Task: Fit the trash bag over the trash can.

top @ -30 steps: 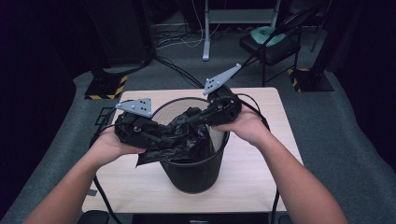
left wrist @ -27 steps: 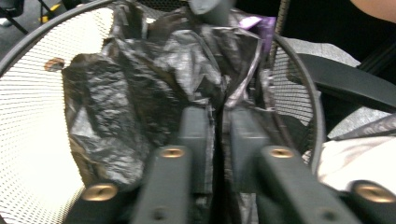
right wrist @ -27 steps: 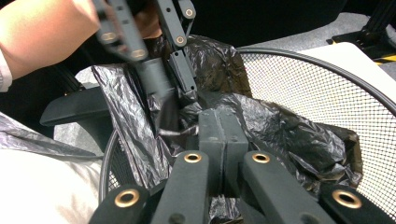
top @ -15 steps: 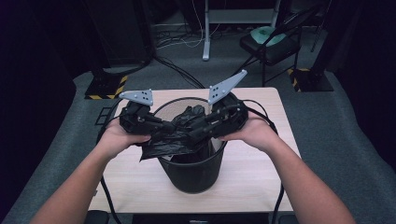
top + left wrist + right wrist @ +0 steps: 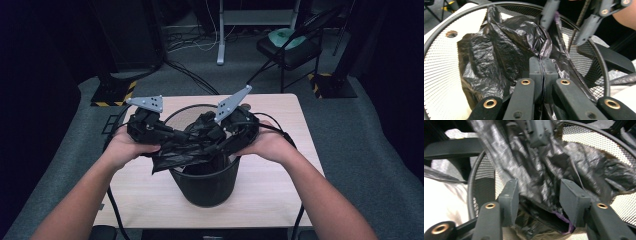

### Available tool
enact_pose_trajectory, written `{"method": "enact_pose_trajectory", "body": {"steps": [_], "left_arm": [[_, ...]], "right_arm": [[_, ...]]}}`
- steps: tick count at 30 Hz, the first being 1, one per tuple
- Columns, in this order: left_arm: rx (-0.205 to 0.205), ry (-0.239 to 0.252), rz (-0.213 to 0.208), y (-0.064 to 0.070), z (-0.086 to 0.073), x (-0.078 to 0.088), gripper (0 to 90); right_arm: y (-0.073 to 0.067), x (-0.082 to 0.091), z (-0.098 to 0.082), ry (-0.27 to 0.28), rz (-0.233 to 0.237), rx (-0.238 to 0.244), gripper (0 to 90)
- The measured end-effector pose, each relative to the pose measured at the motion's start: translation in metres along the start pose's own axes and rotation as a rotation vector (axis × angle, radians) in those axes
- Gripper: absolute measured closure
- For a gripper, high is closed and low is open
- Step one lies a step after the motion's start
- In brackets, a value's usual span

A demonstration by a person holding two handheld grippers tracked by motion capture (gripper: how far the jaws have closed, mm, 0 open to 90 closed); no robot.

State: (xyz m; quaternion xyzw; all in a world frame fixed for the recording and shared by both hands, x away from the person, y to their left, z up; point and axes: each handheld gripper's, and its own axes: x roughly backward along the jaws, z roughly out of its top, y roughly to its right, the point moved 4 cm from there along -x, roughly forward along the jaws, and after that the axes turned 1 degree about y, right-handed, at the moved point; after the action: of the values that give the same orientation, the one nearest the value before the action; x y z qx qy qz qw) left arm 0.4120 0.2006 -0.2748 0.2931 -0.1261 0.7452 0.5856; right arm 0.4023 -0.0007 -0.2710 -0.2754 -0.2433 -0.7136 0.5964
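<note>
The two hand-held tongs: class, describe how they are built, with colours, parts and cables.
Both the left tongs and right tongs have black bodies, each topped by a grey three-cornered plate dotted with holes. Black cables trail from them. Their jaw links carry brass-coloured rivets. The person's forearms are bare.

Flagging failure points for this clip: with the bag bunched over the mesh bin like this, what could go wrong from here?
1. The right tongs have just been opening, pads off the black bag, so only the left tongs pinch it; it may sag unevenly.
2. That pinch holds a thin fold of film, which could tear or slip.
3. Pulling sideways might tip the mesh bin on the table.
</note>
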Motion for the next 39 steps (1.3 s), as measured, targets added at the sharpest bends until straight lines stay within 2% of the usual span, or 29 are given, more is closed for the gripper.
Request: {"method": "enact_pose_trajectory", "body": {"steps": [3, 9, 14, 16, 22, 25, 30, 33, 39], "left_arm": [[-0.01, 0.002, -0.029, 0.005, 0.0, 0.0, 88.4], [-0.023, 0.059, -0.104, 0.013, -0.001, 0.015, 88.5], [-0.004, 0.1, -0.108, 0.011, -0.003, 0.023, 88.5], [0.011, 0.115, -0.118, 0.009, -0.003, 0.025, 88.5], [0.016, 0.119, -0.128, 0.008, 0.0, 0.019, 88.5], [0.016, 0.125, -0.132, 0.007, 0.001, 0.018, 88.5], [0.021, 0.127, -0.13, 0.005, 0.002, 0.017, 88.5], [0.027, 0.124, -0.108, 0.002, 0.003, 0.016, 88.5], [0.078, 0.132, -0.028, -0.015, 0.003, 0.019, 88.5]], "right_arm": [[0.002, -0.004, 0.001, -0.007, -0.011, 0.012, 45.5], [0.009, 0.0, 0.003, 0.028, -0.004, -0.019, 43.3], [0.009, 0.002, 0.001, 0.041, 0.034, -0.013, 41.1], [0.008, 0.001, 0.0, 0.039, 0.029, -0.01, 40.2], [0.007, -0.005, 0.002, 0.031, 0.008, -0.005, 40.2], [0.008, -0.006, 0.001, 0.025, 0.003, 0.004, 47.8], [0.006, -0.005, -0.002, 0.02, 0.021, 0.011, 73.3], [0.007, -0.003, -0.003, 0.031, 0.024, 0.015, 86.9], [0.001, 0.0, -0.005, 0.029, 0.054, 0.033, 89.4]]}}
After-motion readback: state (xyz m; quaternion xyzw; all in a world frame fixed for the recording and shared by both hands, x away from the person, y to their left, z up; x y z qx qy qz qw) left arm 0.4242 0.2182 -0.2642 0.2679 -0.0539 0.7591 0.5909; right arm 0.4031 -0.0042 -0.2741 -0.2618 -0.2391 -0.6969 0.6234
